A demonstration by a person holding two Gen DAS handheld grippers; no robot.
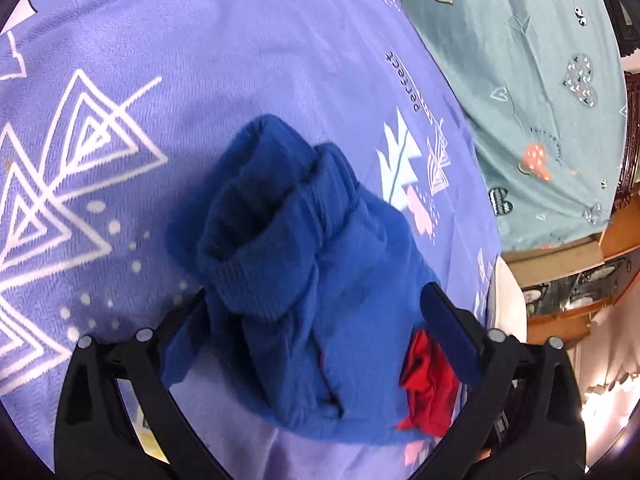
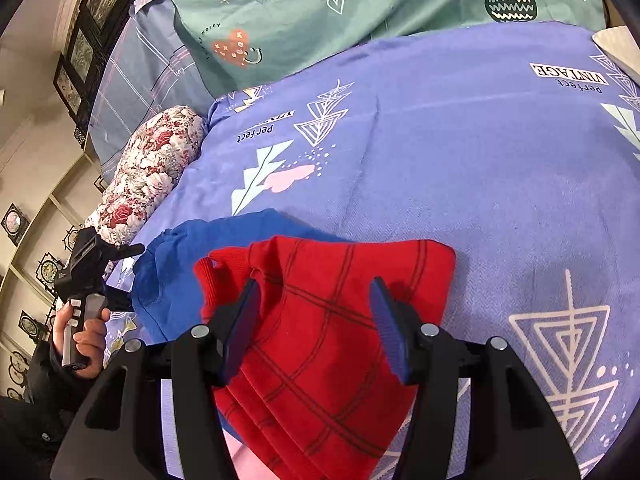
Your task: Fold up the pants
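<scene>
The right tool [image 2: 314,320] stands partly open over the pants [image 2: 332,320], its blue pads either side of the red checked panel and not pressing on it; the cloth lies between and beneath the jaws, flat on the purple bedspread [image 2: 460,152]. The left tool [image 1: 316,320] is spread wide, its fingers flanking the blue part of the pants [image 1: 304,264] — the left pad looks to touch the cloth's edge, though no grip shows; a red fold peeks out by the right finger. In the right wrist view the person's left hand [image 2: 86,340] grips that tool's handle beside the blue end. The bundle lies crumpled and partly folded; in the left wrist view its long axis runs away from the camera, ribbed cuffs at the far end — blue toward the left tool, red toward the right. A floral pillow [image 2: 148,176] and a green sheet [image 2: 320,8] lie beyond.
</scene>
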